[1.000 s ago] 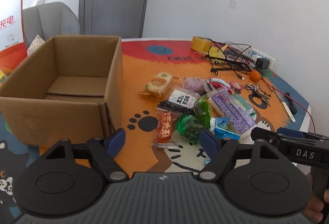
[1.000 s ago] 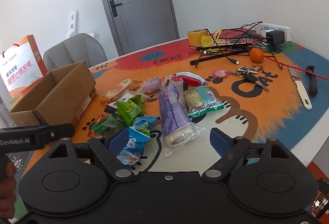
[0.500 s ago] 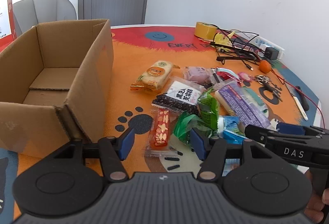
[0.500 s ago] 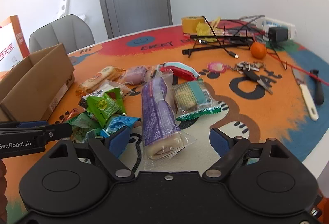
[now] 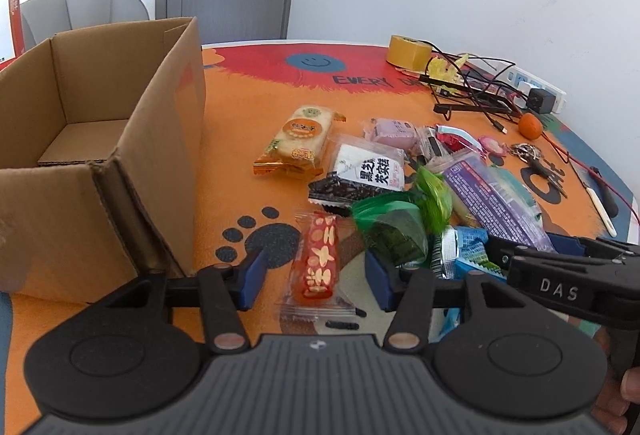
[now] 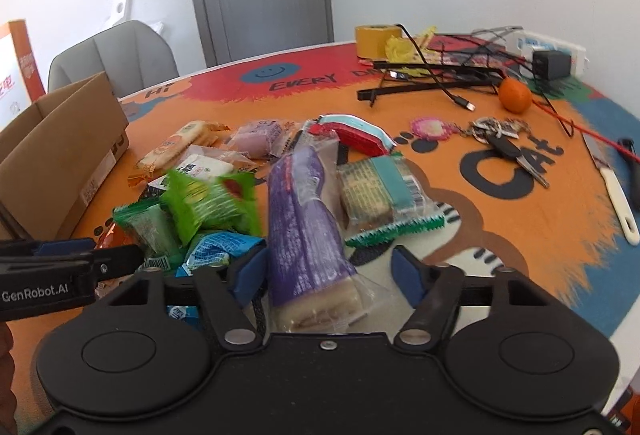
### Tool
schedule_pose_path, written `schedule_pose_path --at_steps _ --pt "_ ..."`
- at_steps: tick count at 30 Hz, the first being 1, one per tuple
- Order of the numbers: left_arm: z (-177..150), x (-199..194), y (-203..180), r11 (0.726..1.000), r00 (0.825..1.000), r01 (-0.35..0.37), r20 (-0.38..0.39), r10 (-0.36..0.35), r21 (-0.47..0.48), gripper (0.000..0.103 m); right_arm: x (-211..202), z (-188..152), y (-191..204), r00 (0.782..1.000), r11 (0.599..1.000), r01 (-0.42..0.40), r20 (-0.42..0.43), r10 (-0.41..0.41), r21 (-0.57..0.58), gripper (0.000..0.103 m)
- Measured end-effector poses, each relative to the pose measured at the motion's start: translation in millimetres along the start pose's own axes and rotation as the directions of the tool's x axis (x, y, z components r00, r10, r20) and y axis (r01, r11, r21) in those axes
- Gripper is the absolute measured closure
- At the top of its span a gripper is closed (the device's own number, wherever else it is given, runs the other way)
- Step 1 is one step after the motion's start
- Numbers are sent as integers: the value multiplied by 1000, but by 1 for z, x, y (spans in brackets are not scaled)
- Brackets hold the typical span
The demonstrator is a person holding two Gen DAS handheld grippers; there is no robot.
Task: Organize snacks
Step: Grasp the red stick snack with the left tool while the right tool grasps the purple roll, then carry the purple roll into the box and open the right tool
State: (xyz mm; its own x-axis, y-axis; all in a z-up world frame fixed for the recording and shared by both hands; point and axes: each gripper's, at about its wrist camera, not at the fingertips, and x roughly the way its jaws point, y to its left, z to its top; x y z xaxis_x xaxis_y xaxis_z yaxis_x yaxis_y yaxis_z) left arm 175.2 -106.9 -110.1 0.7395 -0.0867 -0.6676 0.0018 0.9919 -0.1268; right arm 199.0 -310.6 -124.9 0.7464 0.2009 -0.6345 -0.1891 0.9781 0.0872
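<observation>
Left gripper [image 5: 316, 281] spread wide around the red-orange clear-wrapped candy packet [image 5: 318, 261], flat on the tabletop [image 5: 248, 123] just beside the open brown cardboard box [image 5: 100, 139]. Right gripper [image 6: 326, 271] likewise wide, straddling the long purple-wrapped cake roll [image 6: 306, 223]. Best lowered squarely, pinched mid-packet, then lifted clear of neighbouring wrappers.

"DAS" in white on the black right gripper [image 5: 560, 289], seen from the left wrist. "GenRobot.AI" in white on the black left gripper [image 6: 38, 293], seen from the right wrist. Tablecloth [image 6: 540, 235] print: "EVERY" in dark letters below a blue smiley, "HI" near the cardboard box [image 6: 60, 155], big "CAT" under the keys [image 6: 504, 139]. Black-and-white snack pack [image 5: 366, 175] has large Chinese characters, can't make them out. Other wrappers too blurred.
</observation>
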Motion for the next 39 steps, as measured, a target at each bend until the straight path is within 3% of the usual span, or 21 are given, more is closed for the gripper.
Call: schedule_pose_path --at_steps 1,2,6,12,22,32,39 --pt "0 0 0 1000 1000 0 2 0 -3 65 1 0 2 1000 1000 0 4 0 -7 46" --pt "0 0 1 1000 1000 3 2 -2 -6 77 0 0 2 1000 1000 -9 7 9 -8 48" --pt "0 0 2 1000 1000 13 4 -13 -16 82 -3 0 1 999 999 -42 14 42 1 57" --pt "0 -5 2 999 999 34 -2 -34 -28 84 -9 -3 0 997 996 -77 26 76 40 68" --pt "0 -25 5 997 997 67 30 -65 -45 85 -28 -3 -2 993 993 -88 86 81 84 70" --pt "7 -66 12 996 988 81 134 -73 -50 85 -54 12 12 980 991 -113 171 100 69 70" --pt "11 -95 30 996 979 54 202 -38 -74 85 -68 25 37 962 987 -161 230 150 29 70"
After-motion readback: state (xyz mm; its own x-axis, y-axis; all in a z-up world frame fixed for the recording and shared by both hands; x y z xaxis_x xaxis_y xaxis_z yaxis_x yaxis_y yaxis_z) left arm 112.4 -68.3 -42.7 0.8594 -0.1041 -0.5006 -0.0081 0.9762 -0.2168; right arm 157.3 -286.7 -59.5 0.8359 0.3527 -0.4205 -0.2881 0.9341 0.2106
